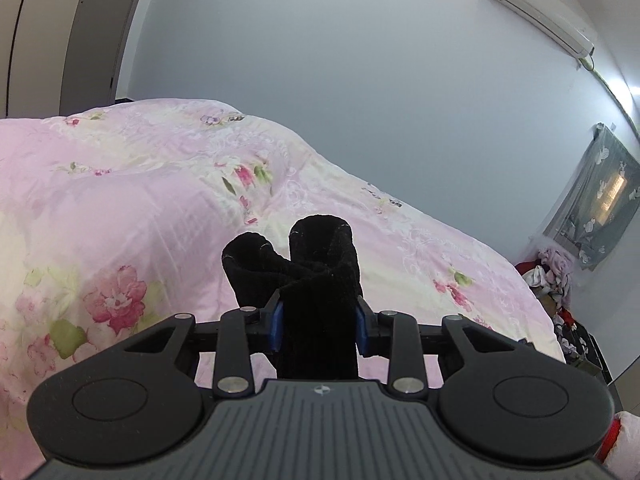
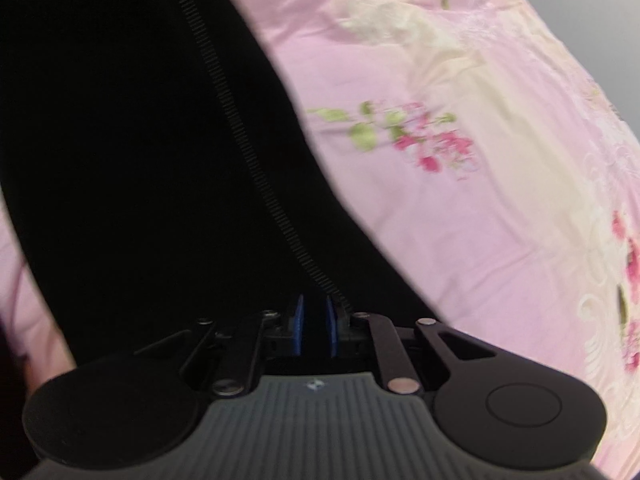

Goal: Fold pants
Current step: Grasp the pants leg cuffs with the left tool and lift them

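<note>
The black pants (image 1: 320, 248) stick up in a thick bunched roll from my left gripper (image 1: 319, 304). Its blue pads press on the bundle from both sides, lifted above the pink floral quilt (image 1: 140, 184). In the right wrist view the black pants (image 2: 140, 140) spread wide over the quilt (image 2: 440, 220), and a ribbed seam line (image 2: 248, 140) runs down to the jaws. My right gripper (image 2: 314, 308) points steeply down with its blue pads nearly together, pinching a thin fold of the black fabric. The lower end of the pants is hidden.
The quilt covers a bed that falls away toward the right. A wardrobe (image 1: 60, 32) stands at the far left and an air conditioner (image 1: 536, 12) hangs high on the wall. A heap of clothes (image 1: 552, 276) lies beside the bed under a grey hanging cloth (image 1: 596, 204).
</note>
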